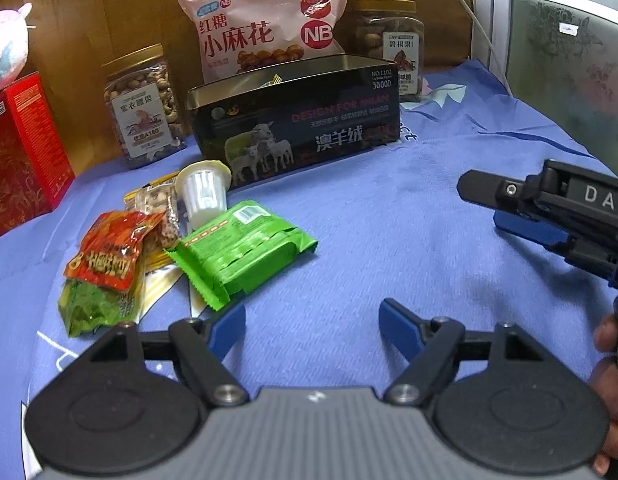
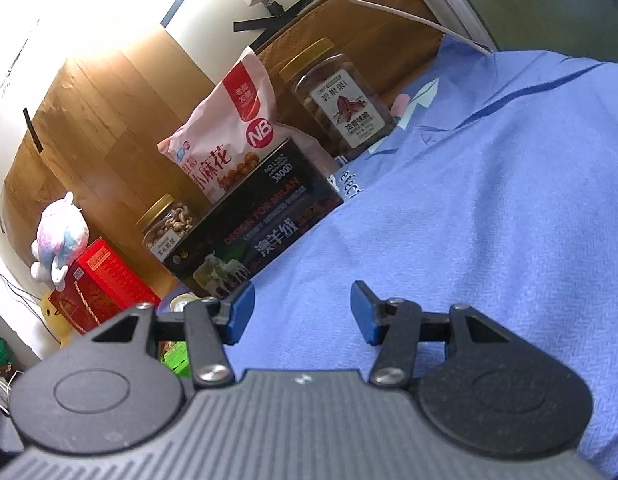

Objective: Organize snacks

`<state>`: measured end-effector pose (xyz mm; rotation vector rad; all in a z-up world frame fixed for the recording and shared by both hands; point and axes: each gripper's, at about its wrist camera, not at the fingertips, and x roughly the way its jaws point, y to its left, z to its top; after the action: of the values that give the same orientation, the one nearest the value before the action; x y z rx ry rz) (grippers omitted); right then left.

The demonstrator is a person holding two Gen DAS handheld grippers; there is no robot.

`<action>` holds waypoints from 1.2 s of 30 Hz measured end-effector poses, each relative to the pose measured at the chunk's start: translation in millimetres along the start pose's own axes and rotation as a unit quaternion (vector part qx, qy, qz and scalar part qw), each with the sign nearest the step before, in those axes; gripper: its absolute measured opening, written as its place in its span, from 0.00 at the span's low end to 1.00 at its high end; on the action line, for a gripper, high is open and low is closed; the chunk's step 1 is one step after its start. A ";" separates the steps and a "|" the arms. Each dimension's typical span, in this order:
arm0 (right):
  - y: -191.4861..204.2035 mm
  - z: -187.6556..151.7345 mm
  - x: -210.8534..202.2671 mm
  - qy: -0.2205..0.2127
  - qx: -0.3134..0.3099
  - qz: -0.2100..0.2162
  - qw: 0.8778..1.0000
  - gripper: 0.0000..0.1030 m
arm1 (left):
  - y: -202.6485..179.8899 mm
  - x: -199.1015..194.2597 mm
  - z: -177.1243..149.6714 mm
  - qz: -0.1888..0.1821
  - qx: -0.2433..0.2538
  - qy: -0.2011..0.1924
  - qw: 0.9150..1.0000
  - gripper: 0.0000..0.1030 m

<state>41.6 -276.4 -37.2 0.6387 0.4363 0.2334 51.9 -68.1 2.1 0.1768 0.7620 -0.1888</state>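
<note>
The black tin [image 1: 293, 128] stands open on the blue cloth [image 1: 389, 220], something yellow showing at its rim, so sorting looks barely begun. In front of the tin and to its left lie the green packet [image 1: 245, 252], red packet [image 1: 109, 252], nut packet [image 1: 159, 210] and jelly cup [image 1: 203, 192], still loose. The left gripper [image 1: 312, 330] and right gripper [image 2: 303, 312] hover with fingers apart, holding nothing.

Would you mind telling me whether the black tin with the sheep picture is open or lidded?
Open. The black tin shows a bare rim with no lid, and a wrapper corner peeks above it. How full it is cannot be told.
</note>
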 end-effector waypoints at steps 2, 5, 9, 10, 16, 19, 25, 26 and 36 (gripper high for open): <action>-0.2 0.5 0.3 0.001 -0.003 0.002 1.000 0.54 | -0.2 1.1 0.8 0.000 0.001 0.000 1.000 0.74; 0.6 0.8 1.4 0.002 -0.007 0.001 1.000 0.54 | 1.3 1.9 1.4 -0.002 0.002 -0.001 1.000 0.75; 3.2 0.3 2.5 0.004 -0.015 -0.002 1.000 0.54 | 6.8 1.9 1.4 -0.005 -0.002 -0.002 1.000 0.75; 4.2 -0.1 2.8 0.004 -0.018 -0.004 1.000 0.54 | 8.7 1.5 1.2 -0.006 -0.003 -0.003 1.000 0.75; 15.8 -3.9 5.9 0.009 -0.055 -0.020 0.998 0.54 | 24.6 -3.9 -1.7 -0.014 -0.013 -0.013 1.000 0.75; 24.8 -7.6 7.9 0.018 -0.087 -0.025 0.996 0.54 | 37.4 -13.5 -5.9 -0.017 -0.021 -0.031 0.999 0.75; 52.1 -15.7 16.6 0.049 -0.141 0.008 0.989 0.54 | 86.6 -38.5 -27.6 -0.024 -0.052 -0.066 0.996 0.75; 58.3 -17.1 18.6 0.055 -0.152 0.017 0.987 0.54 | 96.0 -42.4 -31.8 -0.028 -0.057 -0.071 0.995 0.75; 141.8 -31.7 69.8 0.184 -0.246 0.153 0.939 0.53 | 213.0 -50.5 -41.9 -0.029 -0.193 -0.089 0.977 0.74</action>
<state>77.8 -125.3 5.6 0.1610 0.6110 0.7428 37.7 153.0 26.8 -0.2301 0.6115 -0.1078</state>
